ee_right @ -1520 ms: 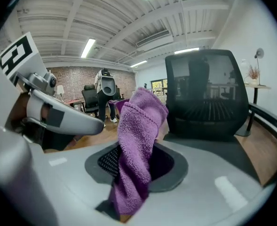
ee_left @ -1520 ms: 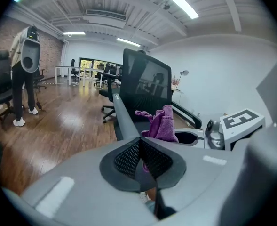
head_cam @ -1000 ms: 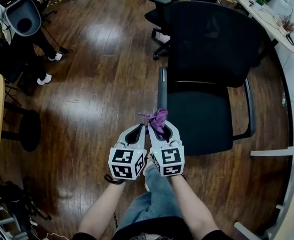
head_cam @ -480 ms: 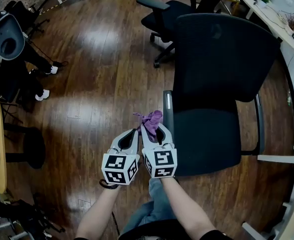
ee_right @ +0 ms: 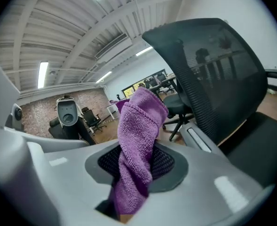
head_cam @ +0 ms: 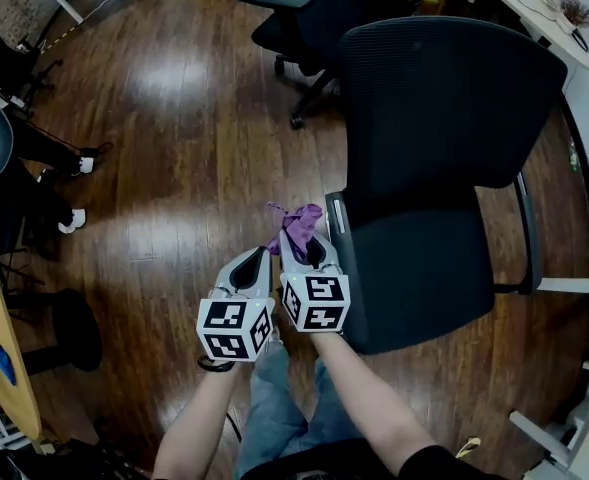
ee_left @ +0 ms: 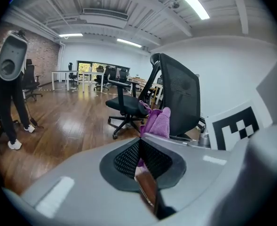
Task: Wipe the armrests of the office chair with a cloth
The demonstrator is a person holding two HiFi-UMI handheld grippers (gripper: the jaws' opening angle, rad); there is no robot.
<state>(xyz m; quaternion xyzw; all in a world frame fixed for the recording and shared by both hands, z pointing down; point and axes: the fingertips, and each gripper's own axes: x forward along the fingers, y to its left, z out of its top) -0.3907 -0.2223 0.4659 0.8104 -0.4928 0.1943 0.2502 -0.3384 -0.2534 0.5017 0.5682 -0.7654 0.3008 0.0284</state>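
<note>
Closed in on armrest (head_cam: 335, 218) at 3 o'clock — cloth (head_cam: 302, 220) clamped in right gripper (head_cam: 305, 238) fingers, left gripper (head_cam: 258, 257) fingers together — contact likely next.

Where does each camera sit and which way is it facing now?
Head view: on the head, steeply down at the office chair; forearms, left tool, right tool show.
Left gripper view: on the left tool, along its shut jaws toward the chair.
Right gripper view: on the right tool, past its clamped cloth toward the chair.
Shared: all show cloth and chair.
</note>
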